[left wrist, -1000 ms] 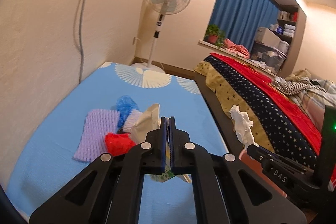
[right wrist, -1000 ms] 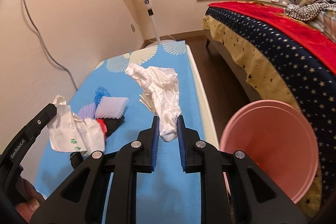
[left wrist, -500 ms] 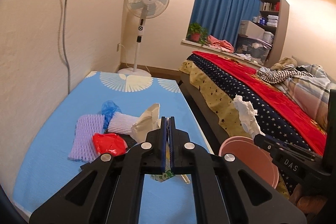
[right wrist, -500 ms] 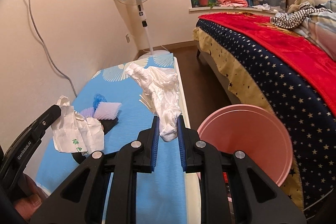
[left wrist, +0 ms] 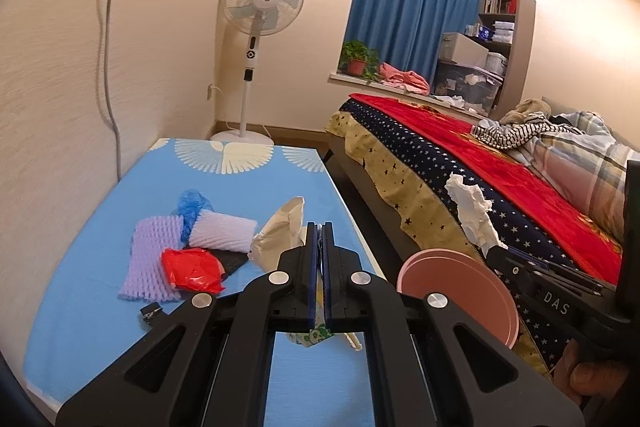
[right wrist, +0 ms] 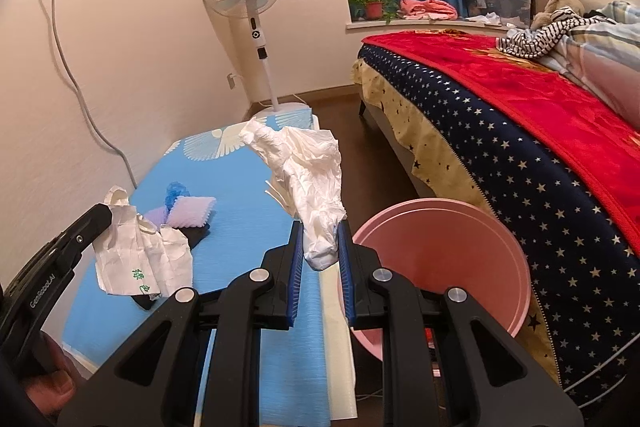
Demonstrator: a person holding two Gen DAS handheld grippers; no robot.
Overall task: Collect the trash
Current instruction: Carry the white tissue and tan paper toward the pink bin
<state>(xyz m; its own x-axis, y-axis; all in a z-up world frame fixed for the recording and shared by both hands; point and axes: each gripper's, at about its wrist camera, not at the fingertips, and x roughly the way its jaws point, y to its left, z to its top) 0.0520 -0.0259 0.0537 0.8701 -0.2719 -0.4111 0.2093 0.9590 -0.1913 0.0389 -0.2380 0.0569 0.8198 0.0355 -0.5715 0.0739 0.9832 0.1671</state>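
Note:
My left gripper [left wrist: 319,247] is shut on a crumpled white wrapper with green print [left wrist: 280,233], held above the blue mat; it also shows in the right wrist view [right wrist: 140,255]. My right gripper [right wrist: 319,243] is shut on a crumpled white plastic bag [right wrist: 308,179], held up left of the pink bin [right wrist: 436,263]. The bag [left wrist: 470,211] and bin [left wrist: 456,287] also show in the left wrist view. On the mat lie a red wrapper [left wrist: 192,269], purple foam nets [left wrist: 150,255], a white foam net [left wrist: 222,229] and a blue plastic piece [left wrist: 192,205].
The blue mat [left wrist: 248,171] lies along the left wall. A standing fan [left wrist: 262,3] is at the far end. A bed with a red and starred cover [right wrist: 520,115] stands on the right, with a strip of floor between. A cable [right wrist: 76,79] hangs down the wall.
Both grippers have drawn back and swung right with their trash still held. The pink bin has come into the left wrist view and sits closer to the right gripper.

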